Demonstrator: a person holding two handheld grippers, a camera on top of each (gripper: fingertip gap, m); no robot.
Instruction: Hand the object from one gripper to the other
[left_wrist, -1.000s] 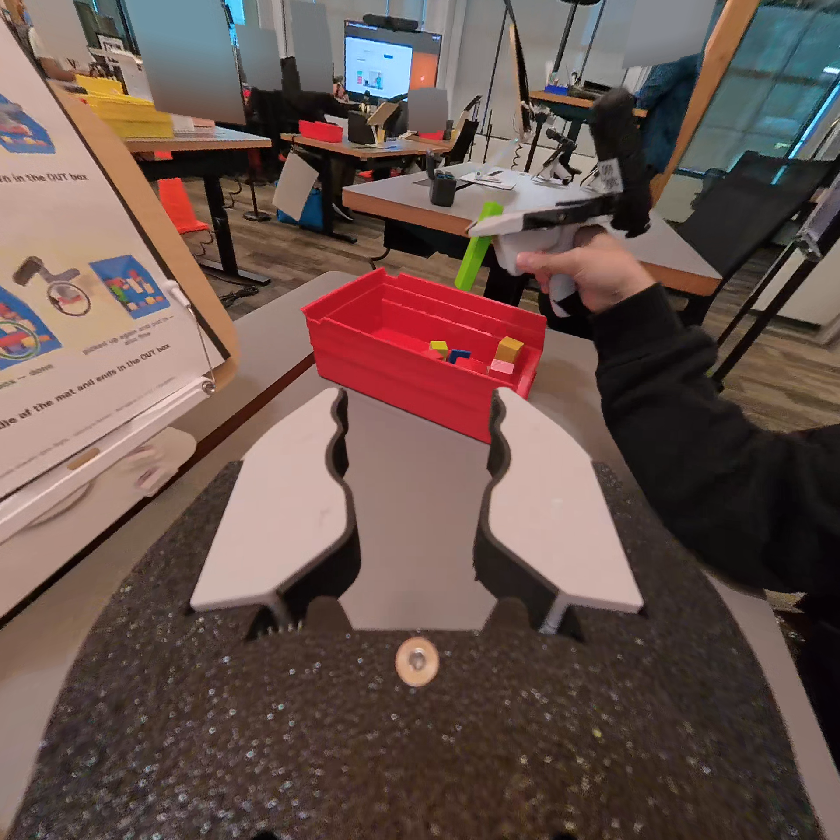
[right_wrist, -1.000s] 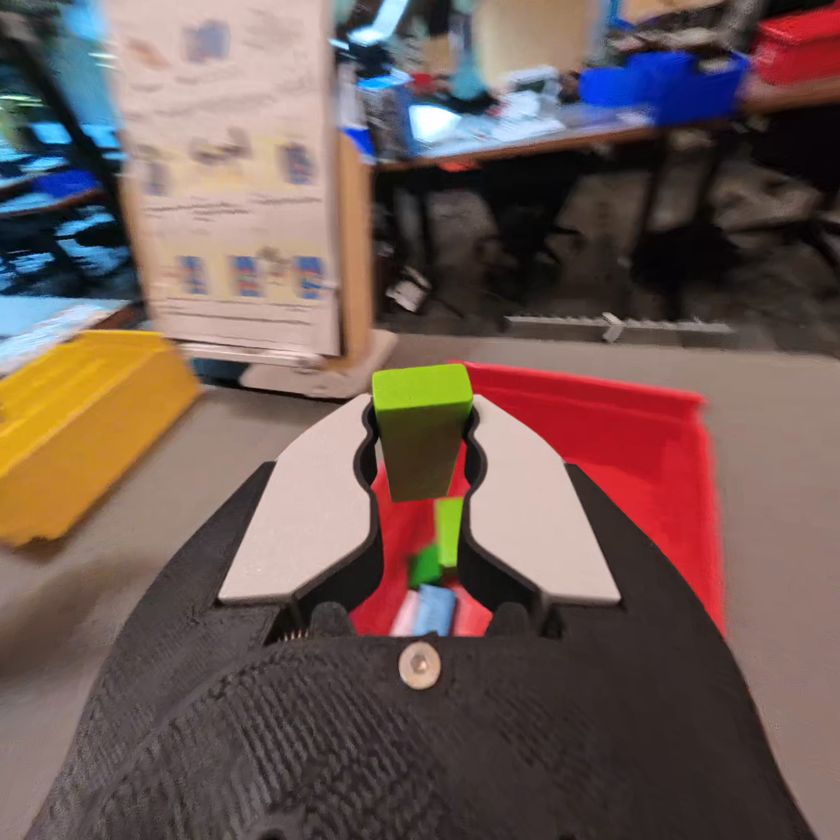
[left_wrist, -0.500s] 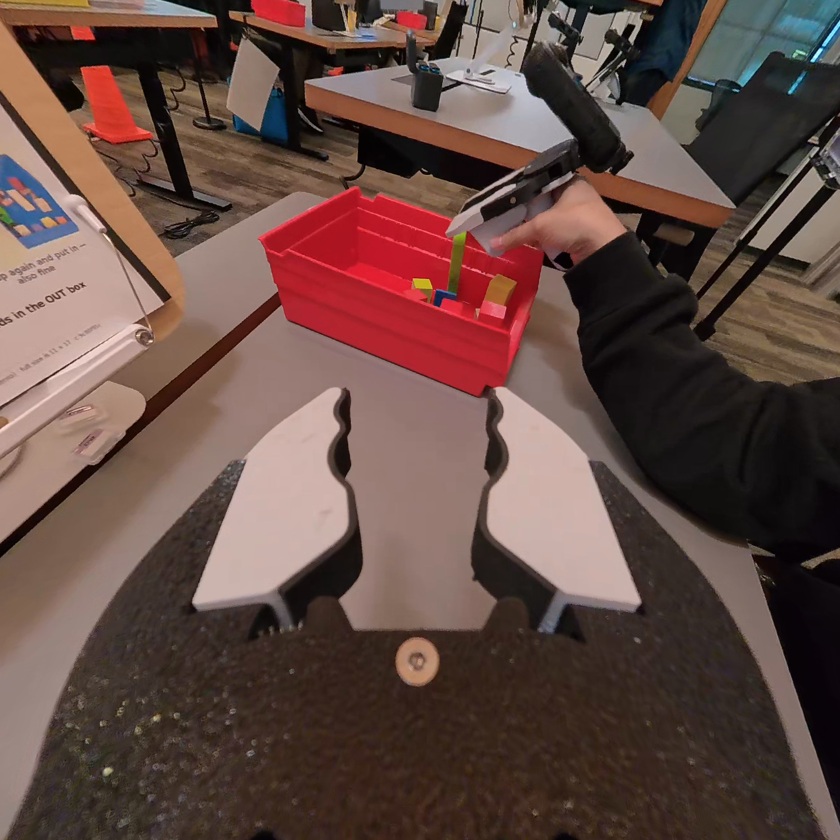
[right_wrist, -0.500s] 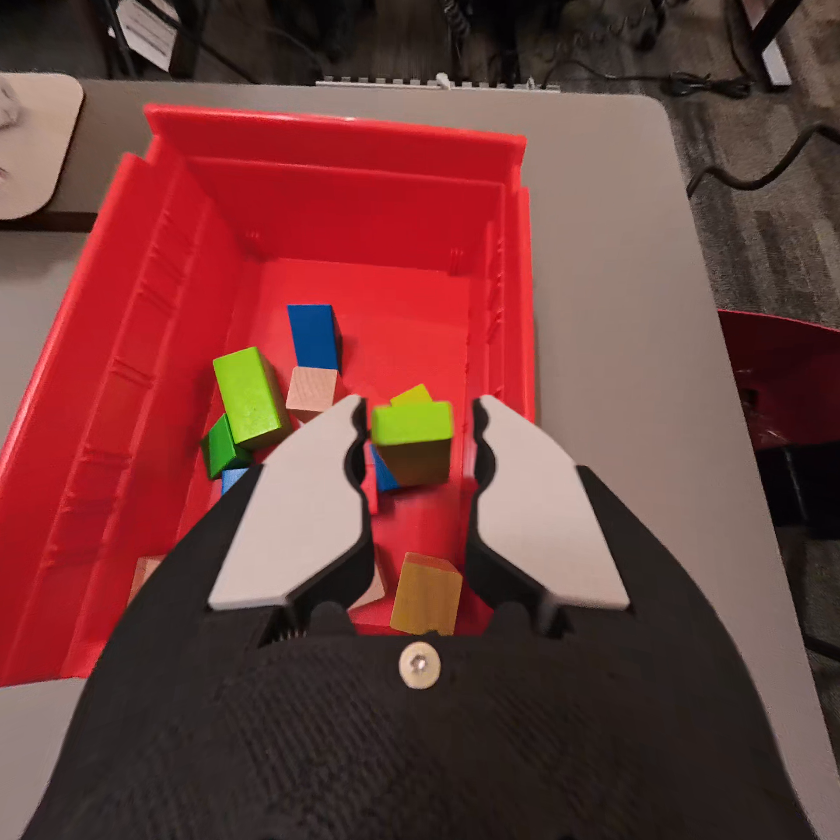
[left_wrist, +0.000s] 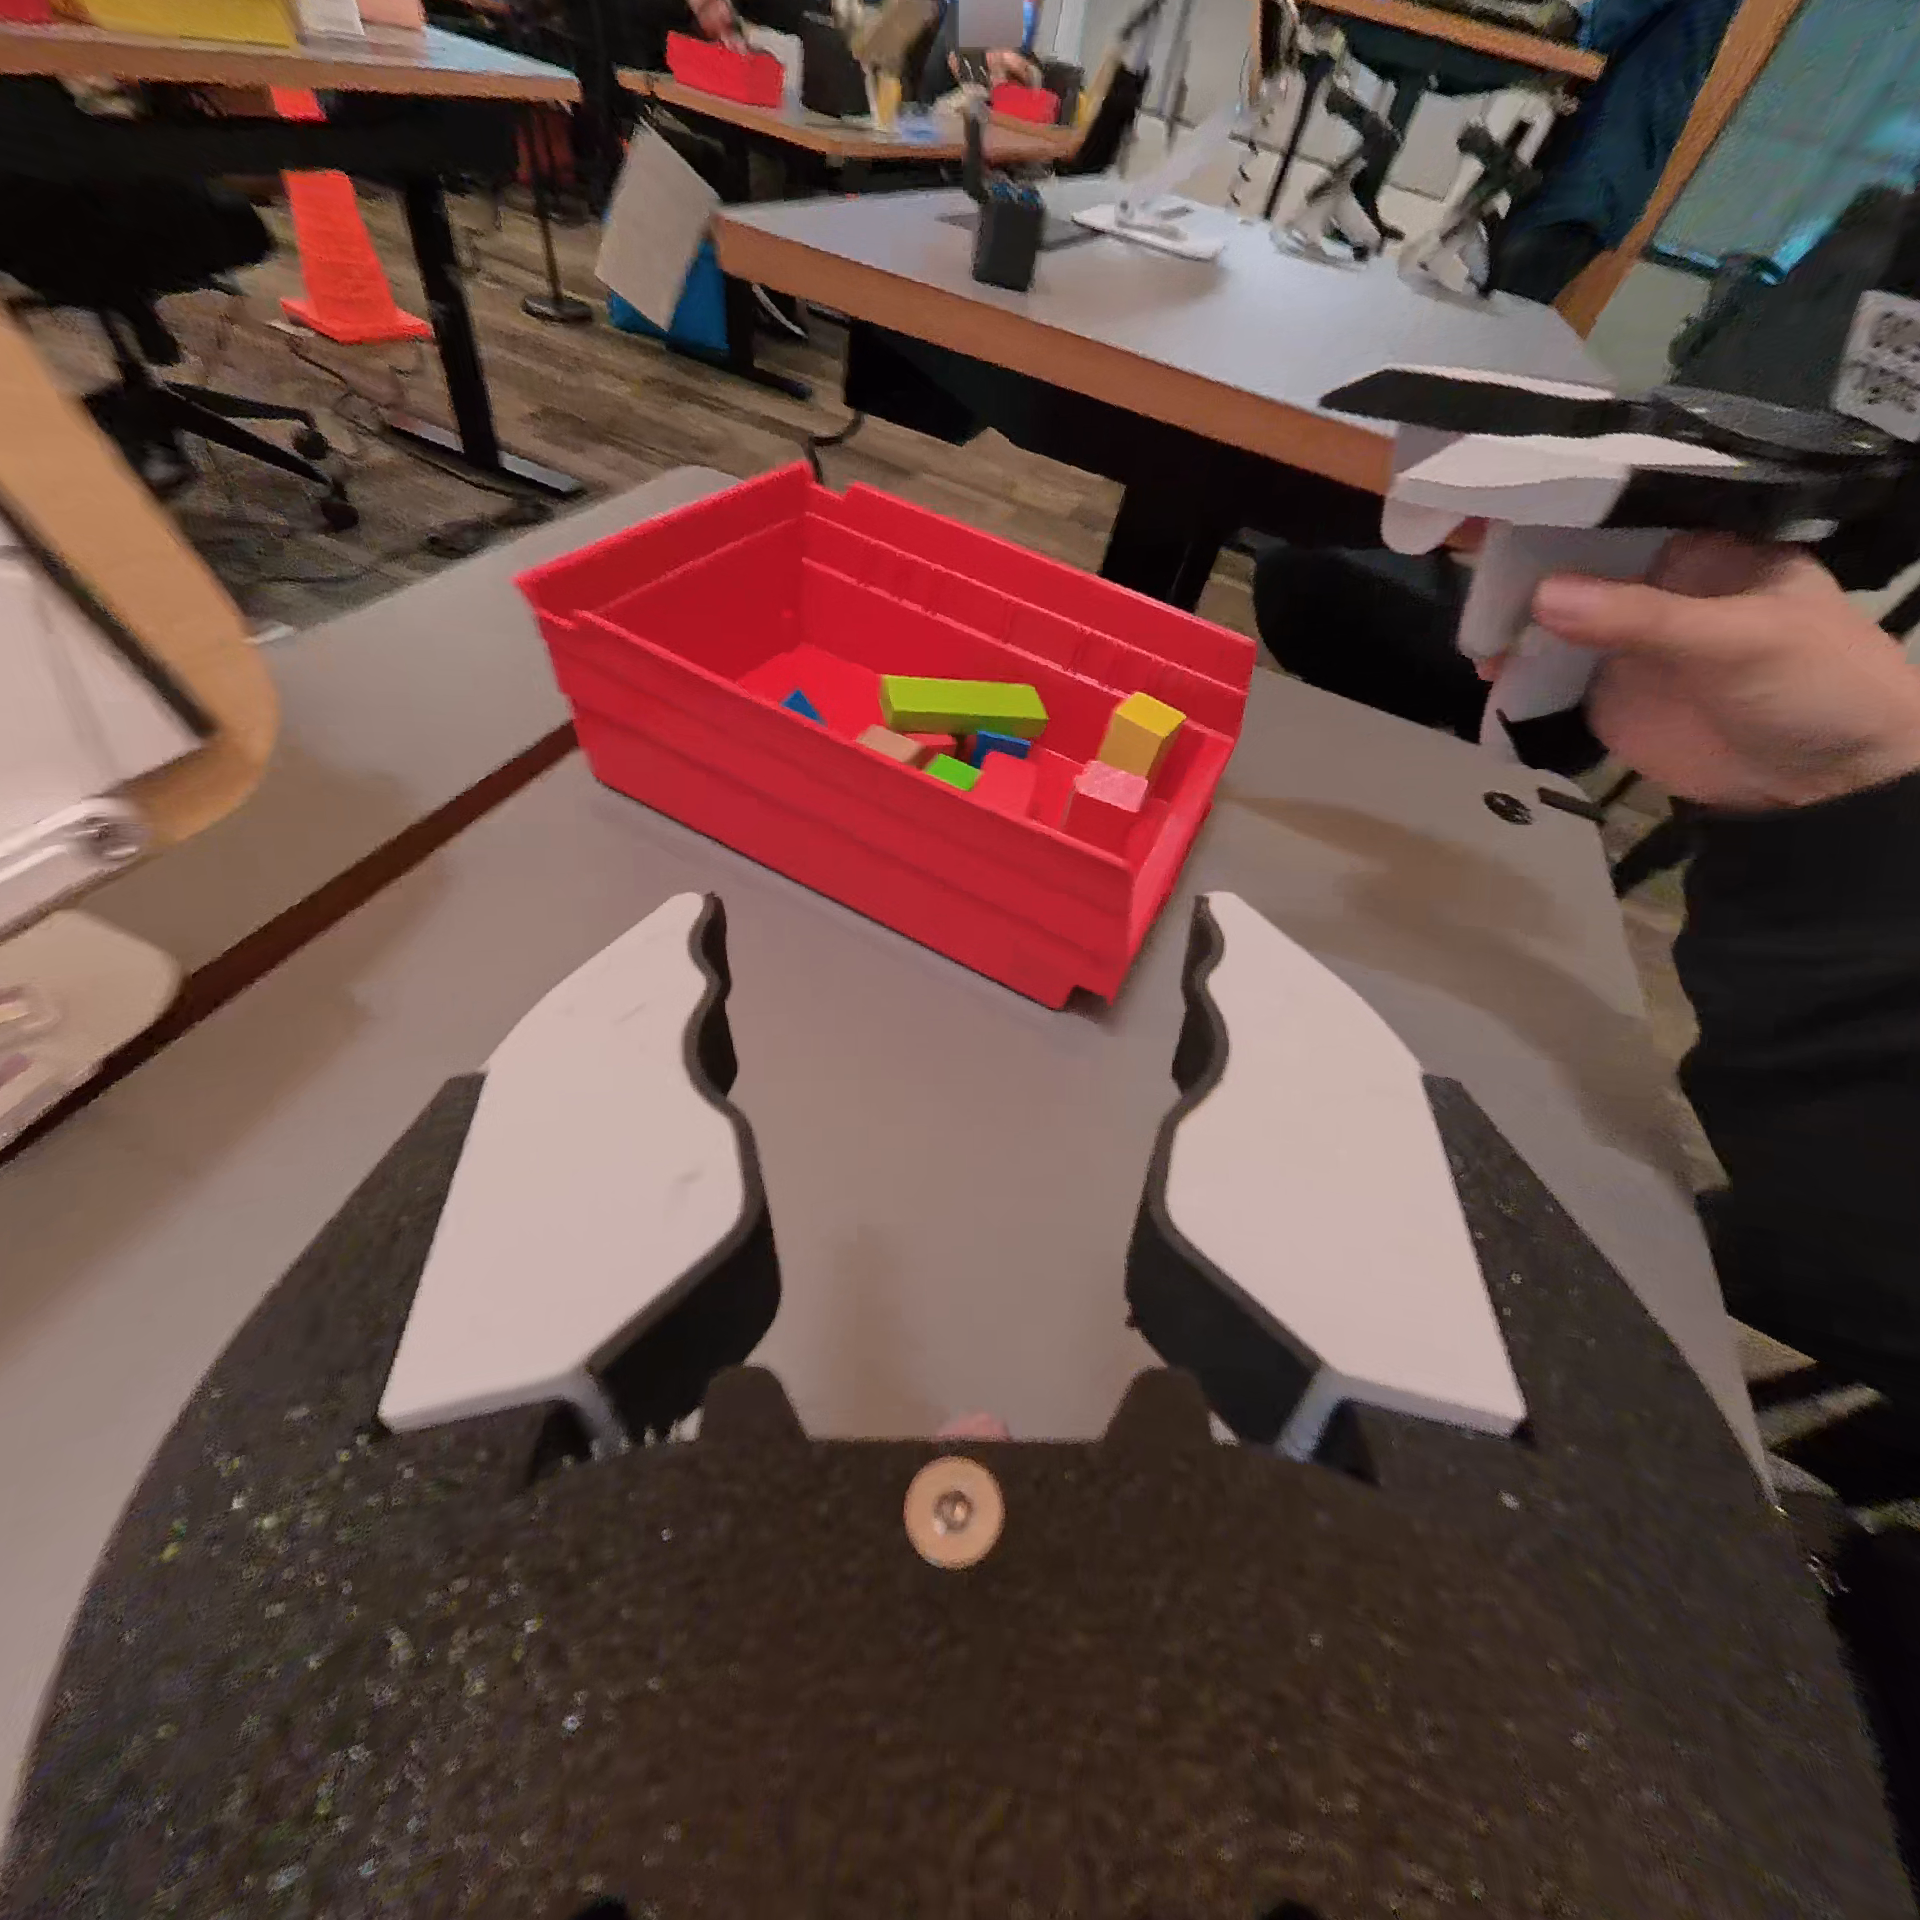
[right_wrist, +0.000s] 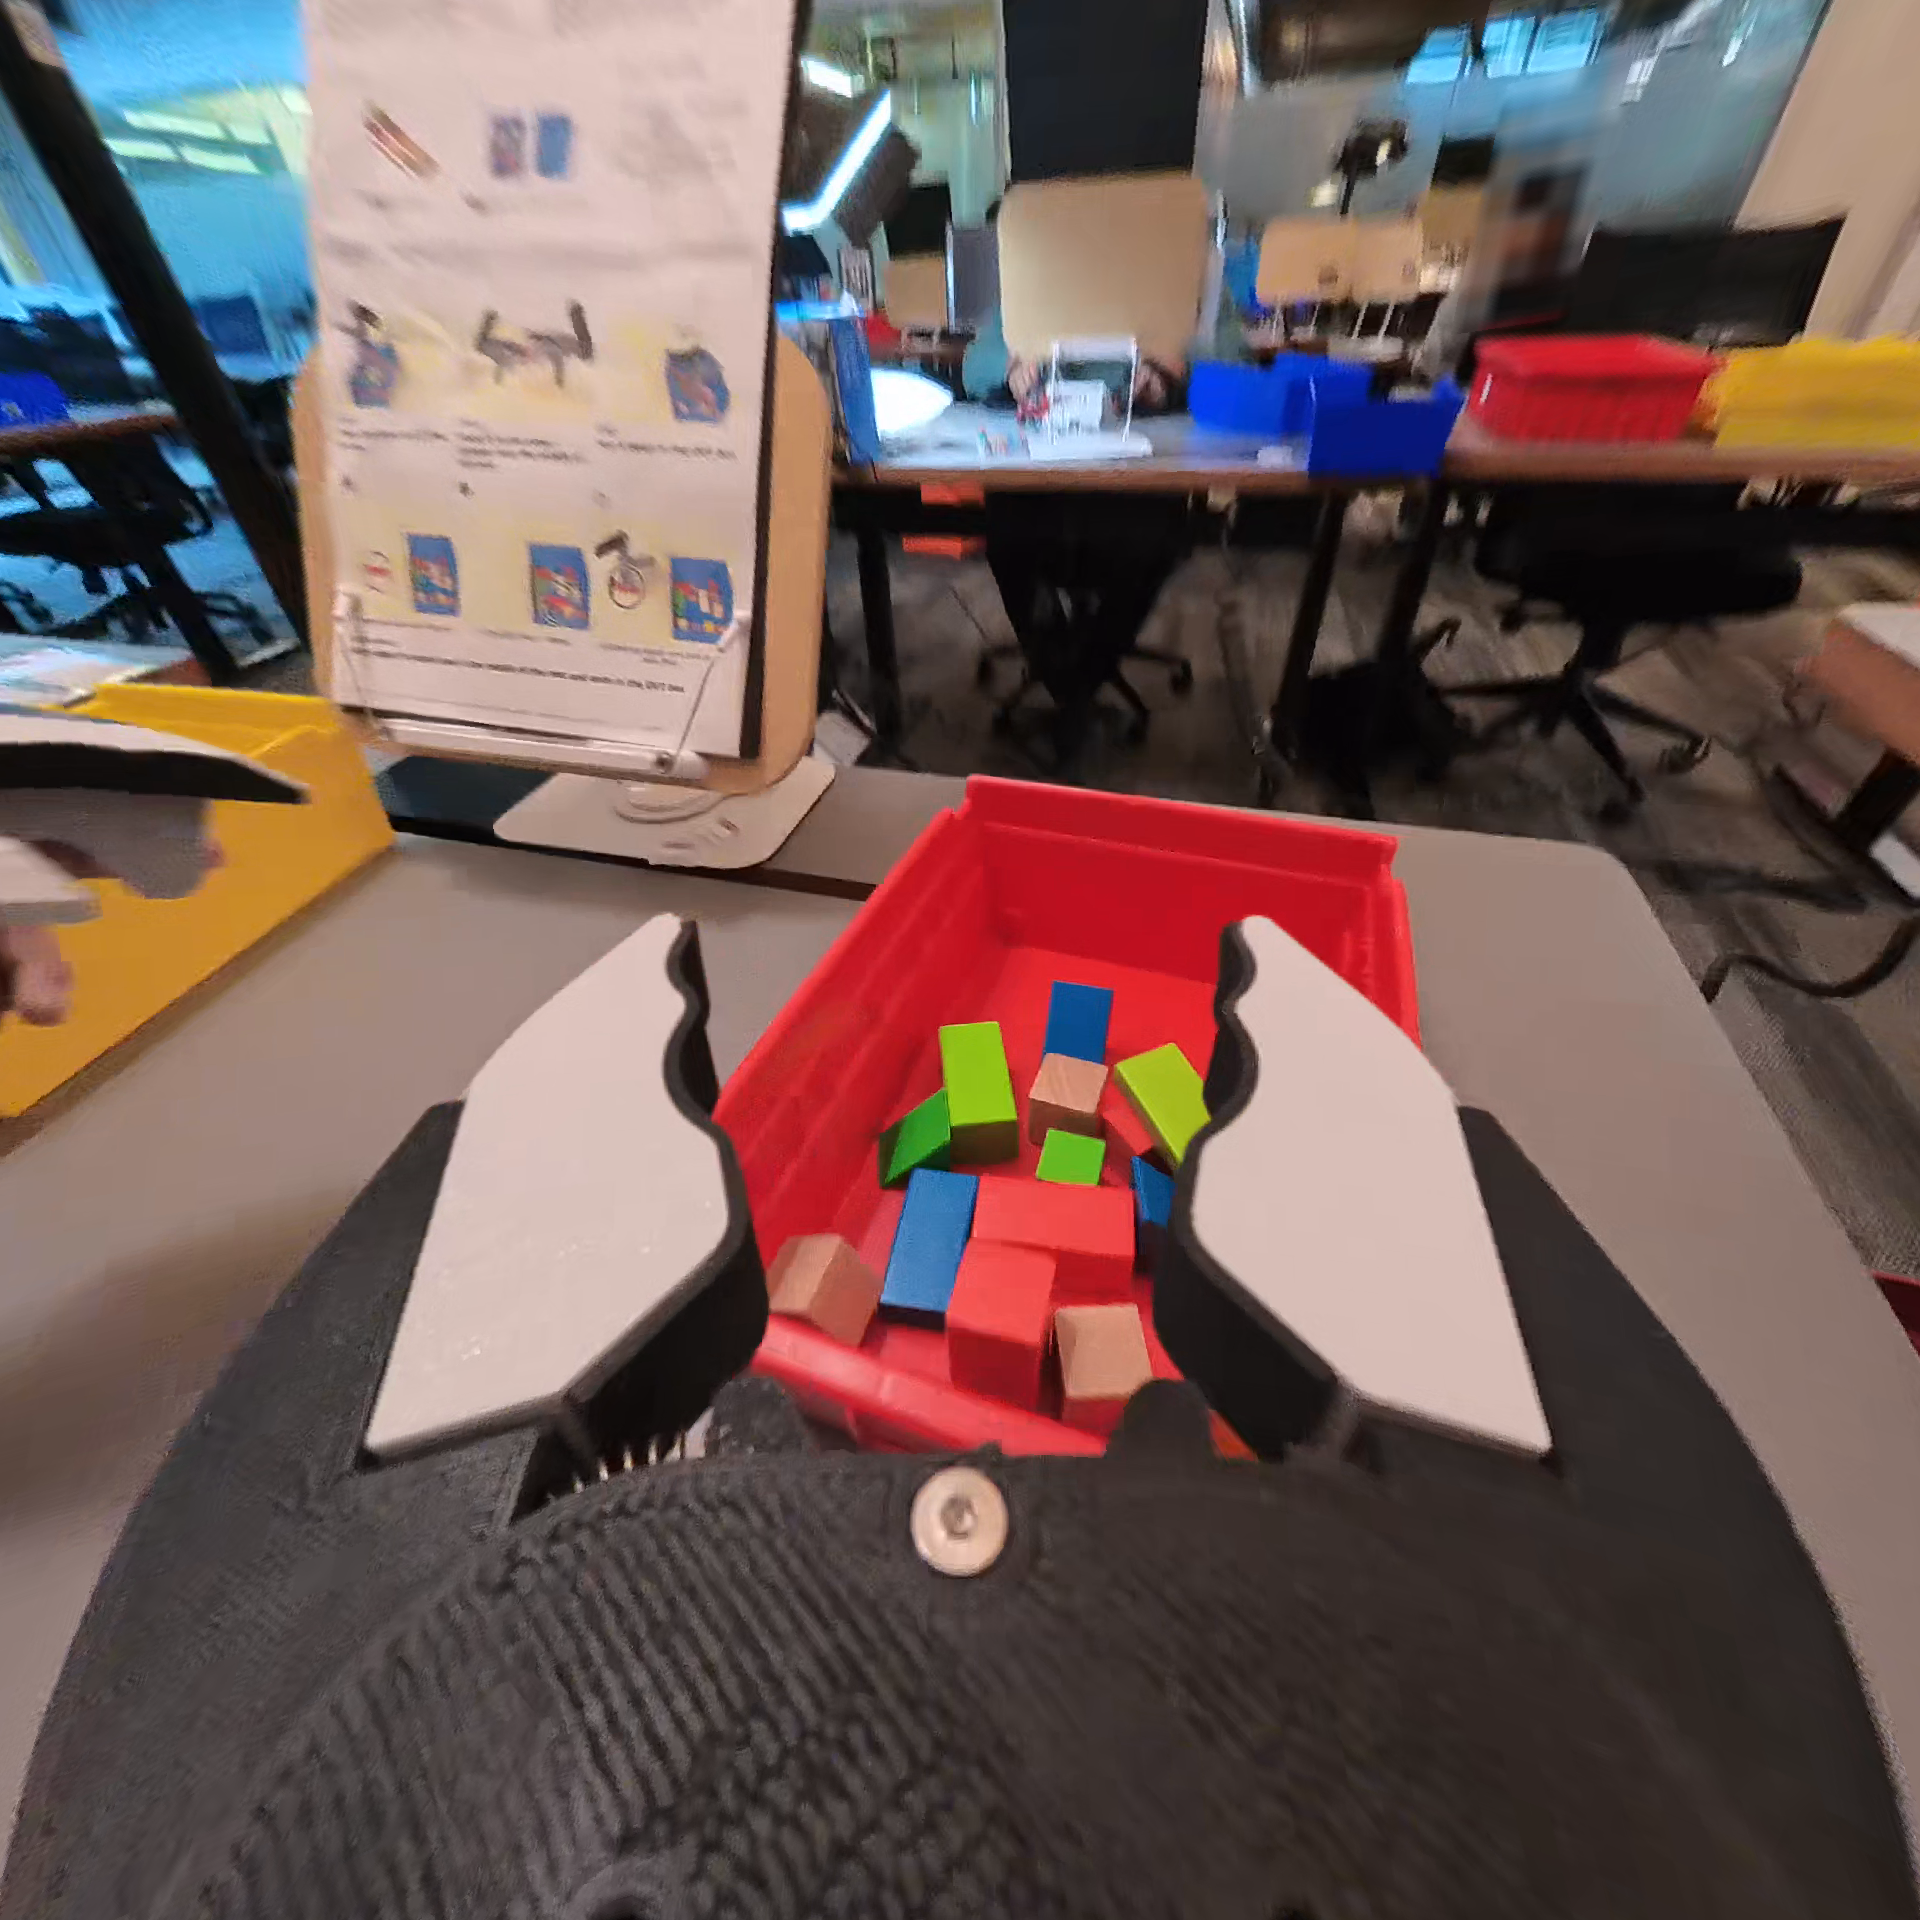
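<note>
Left gripper (left_wrist: 954, 997) at 6 o'clock, jaws spread wide, nothing between them. Red bin (left_wrist: 831, 862) at 12 o'clock, long green block (left_wrist: 961, 704) lying inside atop mixed blocks. Right gripper (right_wrist: 956, 1023) above the bin, likewise wide and bare. Judged step: handover done, object deposited; next move calls for fetching another piece. Yellow bin (right_wrist: 208, 894) at 9 o'clock, instruction stand (right_wrist: 540, 416) at 11 o'clock; nothing blocking either claw

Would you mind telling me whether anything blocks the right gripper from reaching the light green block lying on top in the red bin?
Nothing visible does: the right gripper hangs open above the red bin, and the green block lies uncovered on top.
</note>
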